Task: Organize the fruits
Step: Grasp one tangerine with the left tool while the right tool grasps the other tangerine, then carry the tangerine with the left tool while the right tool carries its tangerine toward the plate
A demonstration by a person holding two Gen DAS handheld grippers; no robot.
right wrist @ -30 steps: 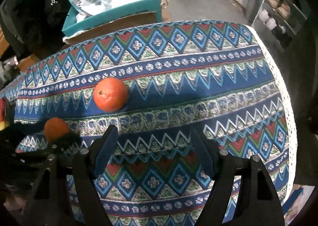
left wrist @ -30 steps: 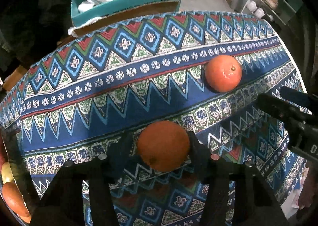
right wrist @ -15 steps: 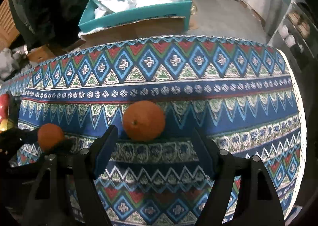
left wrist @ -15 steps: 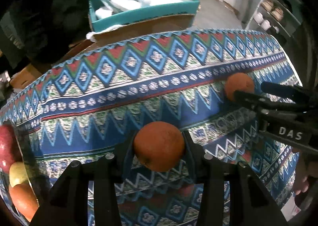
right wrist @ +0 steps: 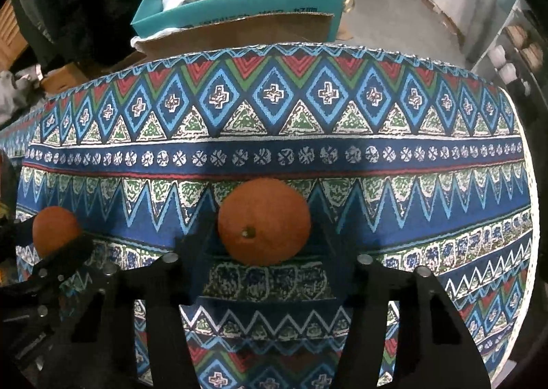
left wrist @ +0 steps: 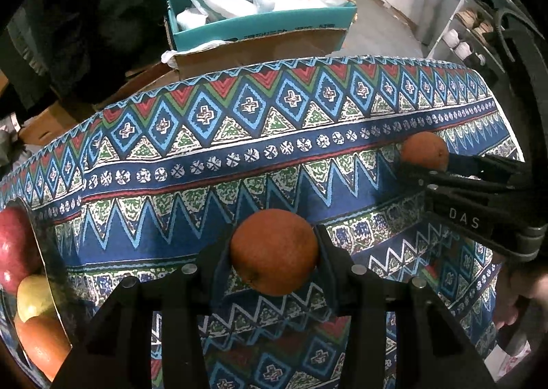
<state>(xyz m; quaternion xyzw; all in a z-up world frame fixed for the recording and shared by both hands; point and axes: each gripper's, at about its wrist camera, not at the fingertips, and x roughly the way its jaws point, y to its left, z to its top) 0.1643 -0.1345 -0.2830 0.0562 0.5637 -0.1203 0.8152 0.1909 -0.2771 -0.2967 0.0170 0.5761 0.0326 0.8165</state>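
Item 1: my left tongs [left wrist: 274, 252], clenched on a round, dull-skinned orange [left wrist: 273, 251]; it looks lifted clear of the worktop, draped in a blue, red and green zigzag-patterned cloth [left wrist: 239, 135].

Item 2: my right tongs [right wrist: 263, 228], straddling a second round orange with its stem dimple facing me [right wrist: 263, 222], which sits on the cloth. Whether the blades press it yet, I cannot tell.

Item 3: at the left edge, a container I can barely make out, holding a dark red apple [left wrist: 15, 245], a pale yellow fruit [left wrist: 34, 296] and another orange [left wrist: 42, 344].

Status, by my judgement: three fruits gathered, two oranges outstanding; both must travel leftward to join that group.
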